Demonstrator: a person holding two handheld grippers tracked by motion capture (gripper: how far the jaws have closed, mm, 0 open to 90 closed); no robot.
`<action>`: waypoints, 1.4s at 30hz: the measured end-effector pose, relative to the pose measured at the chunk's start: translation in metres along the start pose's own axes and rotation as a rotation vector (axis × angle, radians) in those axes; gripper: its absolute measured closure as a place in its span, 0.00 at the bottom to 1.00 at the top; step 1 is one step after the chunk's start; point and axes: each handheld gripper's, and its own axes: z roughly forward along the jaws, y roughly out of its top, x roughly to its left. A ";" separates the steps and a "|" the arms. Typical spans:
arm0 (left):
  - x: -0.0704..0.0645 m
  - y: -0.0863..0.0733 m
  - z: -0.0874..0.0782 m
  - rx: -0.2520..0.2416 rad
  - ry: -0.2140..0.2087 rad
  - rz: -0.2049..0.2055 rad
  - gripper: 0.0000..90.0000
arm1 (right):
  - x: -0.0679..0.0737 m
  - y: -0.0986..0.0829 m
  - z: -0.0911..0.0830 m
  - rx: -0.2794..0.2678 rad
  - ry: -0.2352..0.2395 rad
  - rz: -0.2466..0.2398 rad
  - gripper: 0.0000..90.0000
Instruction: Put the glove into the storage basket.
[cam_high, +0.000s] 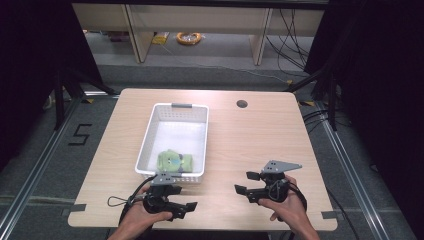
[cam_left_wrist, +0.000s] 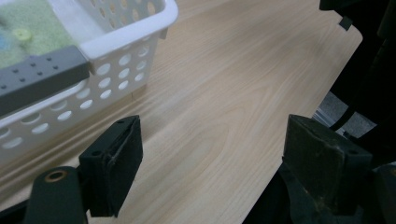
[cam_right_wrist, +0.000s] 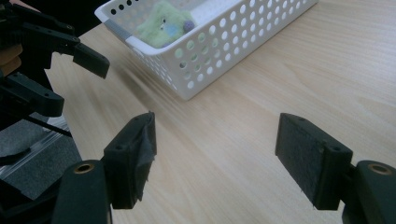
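Note:
A white perforated basket (cam_high: 175, 135) lies lengthwise left of the table's middle. A green plush toy (cam_high: 174, 161) rests at its near end. My left gripper (cam_high: 184, 198) is open just in front of the basket's near wall, held over the table's front edge. My right gripper (cam_high: 246, 182) is open to the right, its jaws pointing left over bare wood. In the left gripper view, the open gripper (cam_left_wrist: 215, 158) holds nothing, with the basket (cam_left_wrist: 126, 35) and toy (cam_left_wrist: 28, 37) at top left. The right gripper (cam_right_wrist: 219, 149) is empty too, facing the basket (cam_right_wrist: 210, 51), toy (cam_right_wrist: 163, 23) and left gripper (cam_right_wrist: 70, 79).
The wooden table (cam_high: 250, 140) has a round cable hole (cam_high: 242, 104) at the back right. The basket carries a grey handle (cam_left_wrist: 42, 77) at its near end. Behind the table stand wooden shelf legs, with a yellow coil (cam_high: 189, 37) on the floor.

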 end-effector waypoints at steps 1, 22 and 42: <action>0.000 -0.001 0.001 0.000 -0.005 0.000 0.22 | -0.002 -0.001 0.001 -0.012 0.001 -0.025 0.34; -0.016 -0.034 0.018 0.066 0.052 0.107 0.22 | 0.010 -0.038 0.000 0.029 -0.010 -0.042 0.26; -0.022 -0.051 0.009 0.057 0.080 0.112 0.21 | 0.018 -0.064 -0.005 0.091 -0.045 -0.064 0.25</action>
